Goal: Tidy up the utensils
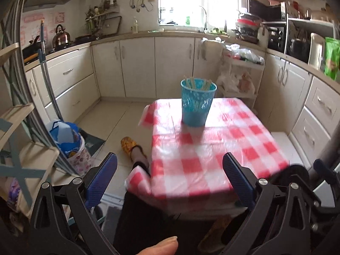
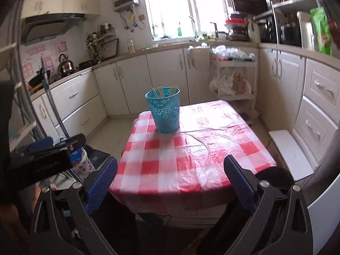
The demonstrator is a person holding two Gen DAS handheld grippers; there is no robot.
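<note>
A blue perforated cup stands upright at the far end of a small table with a red and white checked cloth. Several wooden chopsticks stand inside it. The cup also shows in the right wrist view, with the chopsticks in it, on the cloth. My left gripper is open and empty, held above the near edge of the table. My right gripper is open and empty over the near edge too. The left gripper's body shows at the left of the right wrist view.
White kitchen cabinets run around the room. A white trolley with plastic bags stands behind the table. A bucket with a blue bag and a mop handle stand left. A white stool is right. My leg and slipper are below.
</note>
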